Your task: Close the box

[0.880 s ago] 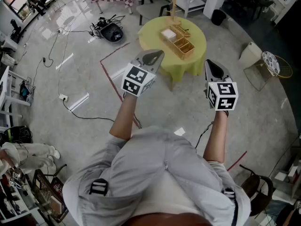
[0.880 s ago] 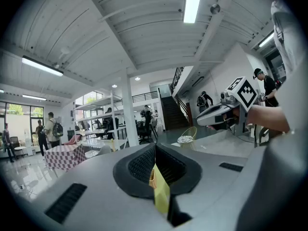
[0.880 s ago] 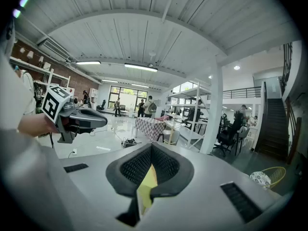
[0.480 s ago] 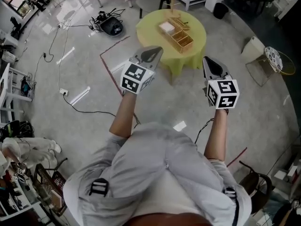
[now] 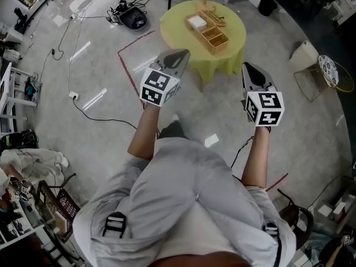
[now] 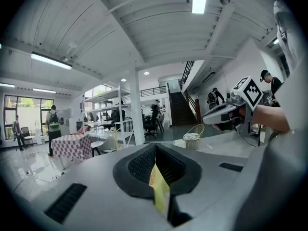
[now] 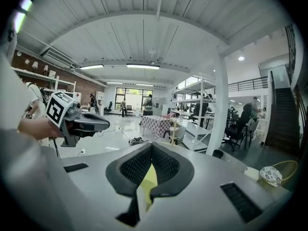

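The job has hardly begun: the person stands on the floor (image 5: 89, 121), well apart from the round worktop (image 5: 176, 31) with its yellow cloth (image 5: 223, 65), so the step in hand looks like the approach.

The box (image 5: 210, 33) sits about the middle of the worktop, open, with its compartments showing and something white (image 5: 196, 22) in the one toward the far edge. Its long axis runs slantwise, from the far-left edge toward the near-right edge. The lid is too small in the head view to be sure of; it may be the thin strip along the box's right side.

The left hand-held gripper (image 5: 177, 57) and the right hand-held gripper (image 5: 251, 71) are held out in front, side by side and well apart, both aimed toward the worktop and tipped slightly down. Each gripper's own view shows the pads pressed together with nothing clamped between them.

The next move calls for walking up to the near edge, finding the lid and its hinge side, then swinging it over. Closed jaws may serve for pushing it down; gripping its edge would need them spread first.
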Motion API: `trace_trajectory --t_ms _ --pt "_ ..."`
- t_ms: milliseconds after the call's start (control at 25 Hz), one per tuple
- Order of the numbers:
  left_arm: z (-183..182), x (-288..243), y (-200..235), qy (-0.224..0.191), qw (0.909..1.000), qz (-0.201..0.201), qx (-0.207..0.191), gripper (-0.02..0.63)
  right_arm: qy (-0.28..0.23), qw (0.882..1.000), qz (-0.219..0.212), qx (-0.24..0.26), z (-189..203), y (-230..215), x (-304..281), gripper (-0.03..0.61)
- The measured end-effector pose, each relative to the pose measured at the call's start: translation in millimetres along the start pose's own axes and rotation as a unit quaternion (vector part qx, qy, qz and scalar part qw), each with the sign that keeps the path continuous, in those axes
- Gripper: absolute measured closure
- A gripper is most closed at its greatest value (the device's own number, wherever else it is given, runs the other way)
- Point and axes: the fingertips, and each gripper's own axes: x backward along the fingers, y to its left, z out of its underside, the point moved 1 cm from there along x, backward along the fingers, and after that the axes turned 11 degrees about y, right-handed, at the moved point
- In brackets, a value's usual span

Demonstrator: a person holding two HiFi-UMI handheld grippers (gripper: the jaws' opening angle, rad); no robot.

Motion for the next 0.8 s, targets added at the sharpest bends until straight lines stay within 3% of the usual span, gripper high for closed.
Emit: trace_trajectory --t_ms 320,800 --pt "-0.6 -58.4 36.3 0.001 1.0 0.001 0.003 0.584 0.011 1.0 0.005 -0.01 -0.4 -38.5 -58.8 0.555" --pt "-36.5 -189.8 165.3 -0.004 0.9995 0.03 -0.012 0.584 0.015 0.999 0.033 -0.033 -66.0 -110.7 -207.2 0.555"
